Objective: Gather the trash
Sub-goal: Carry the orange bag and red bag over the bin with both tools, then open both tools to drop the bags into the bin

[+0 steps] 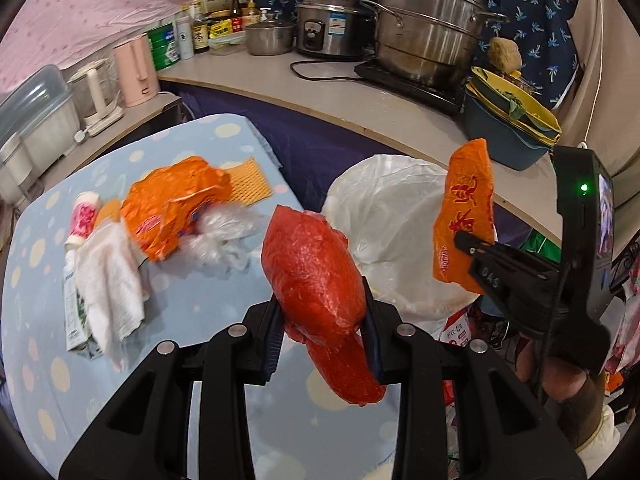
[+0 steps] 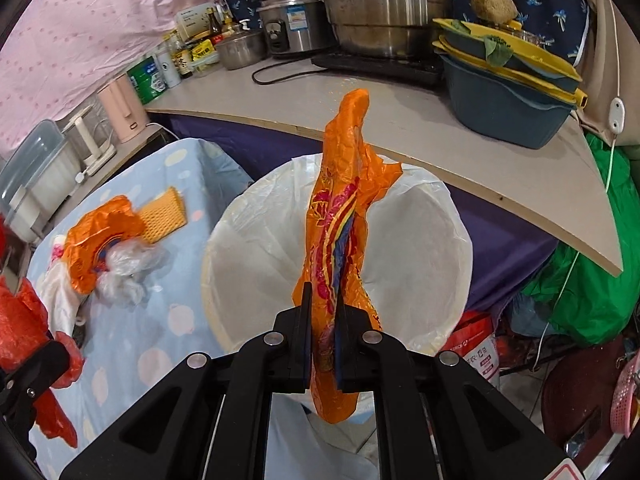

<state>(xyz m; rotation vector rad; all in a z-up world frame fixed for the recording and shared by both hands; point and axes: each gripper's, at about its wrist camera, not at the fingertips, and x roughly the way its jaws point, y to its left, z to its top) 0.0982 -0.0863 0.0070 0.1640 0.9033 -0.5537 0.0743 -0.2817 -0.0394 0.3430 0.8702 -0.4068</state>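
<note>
Left tongs (image 1: 324, 316) clench red bag (image 1: 316, 280); right tongs (image 2: 323, 332) clench orange red-lettered wrapper (image 2: 340, 216)

glossy crinkled plastic wrapper (image 2: 340, 236), shiny metal pot (image 1: 428, 28), soft cloth towel (image 1: 110, 280).

A crumpled red plastic bag (image 1: 316, 276) hangs pinched between the left jaws, tilted above the blue spotted surface (image 1: 192, 304). A long orange printed foil wrapper (image 2: 340, 248) stands upright in the right jaws, over the white-lined round bin (image 2: 424, 240). On the surface lie another crumpled orange wrapper (image 1: 172, 208), clear plastic film (image 1: 224, 236), a white cloth (image 1: 108, 280) and an orange foam net (image 1: 250, 180).
</note>
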